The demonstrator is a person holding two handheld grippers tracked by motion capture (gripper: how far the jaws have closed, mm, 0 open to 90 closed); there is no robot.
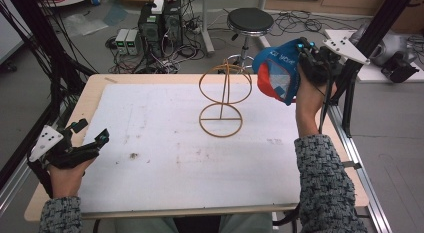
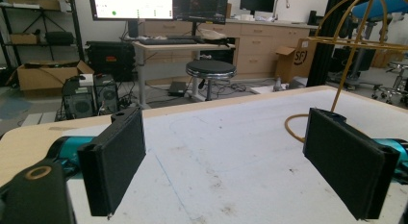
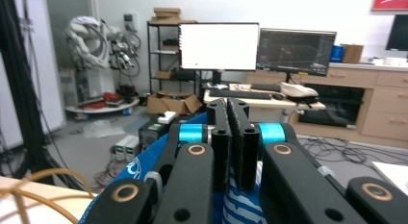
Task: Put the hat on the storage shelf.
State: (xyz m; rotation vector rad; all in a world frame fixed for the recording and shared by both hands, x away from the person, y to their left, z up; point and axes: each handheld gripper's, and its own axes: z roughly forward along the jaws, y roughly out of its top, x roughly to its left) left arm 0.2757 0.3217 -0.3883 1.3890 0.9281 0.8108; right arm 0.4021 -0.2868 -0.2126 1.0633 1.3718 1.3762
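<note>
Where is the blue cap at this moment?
In the high view the blue cap hangs in the air at the right, clamped in the right gripper, just right of the wire stand and above the table.

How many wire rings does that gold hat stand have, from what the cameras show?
3. A flat base ring lies on the white mat. Two upper rings cross to form the stand's head: one upright, one roughly level. The blue cap, held in the right tongs, covers none.

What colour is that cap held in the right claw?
The cap is blue with a red edge; the high view shows it best.
</note>
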